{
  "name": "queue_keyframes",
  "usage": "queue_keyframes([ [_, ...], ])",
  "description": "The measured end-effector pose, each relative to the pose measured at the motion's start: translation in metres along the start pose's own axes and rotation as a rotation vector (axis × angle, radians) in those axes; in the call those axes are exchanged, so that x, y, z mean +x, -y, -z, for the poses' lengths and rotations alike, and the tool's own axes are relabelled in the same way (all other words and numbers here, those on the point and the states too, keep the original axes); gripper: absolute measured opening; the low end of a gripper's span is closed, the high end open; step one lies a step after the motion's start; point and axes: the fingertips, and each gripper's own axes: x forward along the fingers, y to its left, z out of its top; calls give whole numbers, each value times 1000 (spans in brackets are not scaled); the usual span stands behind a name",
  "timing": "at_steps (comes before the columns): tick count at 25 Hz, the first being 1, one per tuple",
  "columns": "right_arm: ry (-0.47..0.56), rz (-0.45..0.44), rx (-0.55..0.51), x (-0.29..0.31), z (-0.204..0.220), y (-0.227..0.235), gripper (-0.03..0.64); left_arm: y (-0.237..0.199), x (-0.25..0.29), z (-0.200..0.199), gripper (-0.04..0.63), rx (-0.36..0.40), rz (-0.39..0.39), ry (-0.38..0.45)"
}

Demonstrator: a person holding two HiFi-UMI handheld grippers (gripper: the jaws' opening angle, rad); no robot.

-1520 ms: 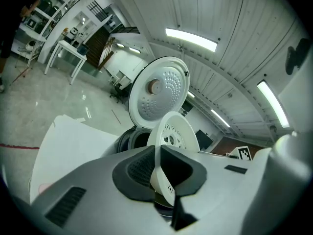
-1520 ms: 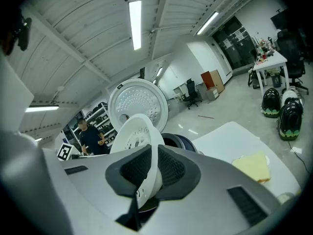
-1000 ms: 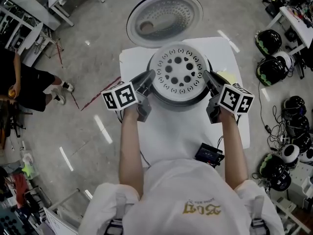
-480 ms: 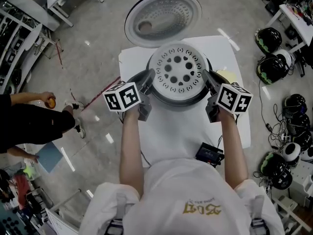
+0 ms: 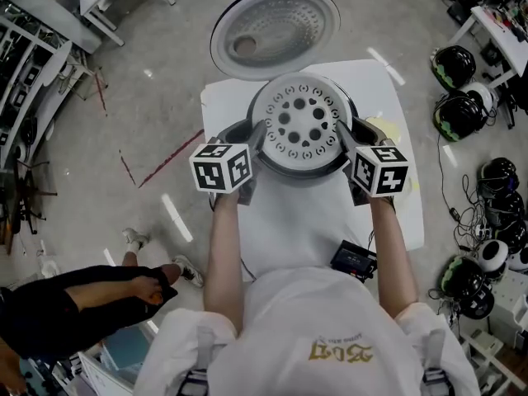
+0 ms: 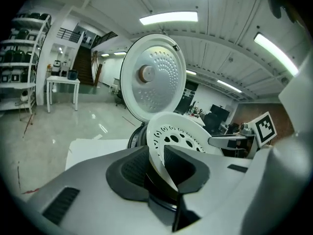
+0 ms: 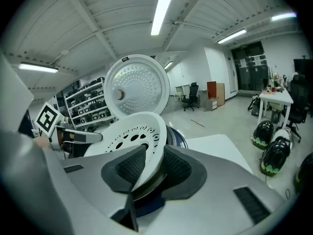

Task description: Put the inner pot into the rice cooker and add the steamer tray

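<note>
The white perforated steamer tray (image 5: 301, 122) lies on top of the rice cooker (image 5: 307, 172), whose round lid (image 5: 276, 27) stands open behind it. Whatever is under the tray is hidden. My left gripper (image 5: 257, 135) sits at the tray's left rim and my right gripper (image 5: 346, 135) at its right rim. Both pairs of jaws have just been opening. In the left gripper view the tray (image 6: 176, 138) has its rim between the parted pads of the left gripper (image 6: 159, 163). The right gripper view shows the tray (image 7: 132, 133) likewise loose in the right gripper (image 7: 149, 163).
The cooker stands on a small white table (image 5: 305, 221) with a black device (image 5: 353, 260) at its near edge and a yellowish item (image 5: 386, 129) right of the cooker. A person (image 5: 74, 304) crouches at the lower left. Helmets (image 5: 454, 73) lie on the floor to the right.
Both grippers have rolled about their own axes, turning their marker cubes, and their jaws stand wider. The tray stays on the cooker. The bystander has moved from the left edge to the lower left.
</note>
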Motion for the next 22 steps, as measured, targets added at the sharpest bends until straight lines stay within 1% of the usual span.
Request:
queue_keyframes([
  [4,0,32,-51,0,2,4,137,5,3,0,107,44,-21,-9],
  [8,5,57,-95,-1,4,9,143,11,6,3,123,120,-55,-23],
  [12,12,83,-148,1,5,8,150,13,6,6,147,175,-81,-32],
  [17,8,108,-212,2,4,3,152,13,4,6,174,297,-138,-58],
  [20,-5,143,-297,1,4,4,152,15,6,8,198,350,-161,-68],
  [22,-10,157,-341,2,6,3,154,17,8,10,198,384,-172,-82],
])
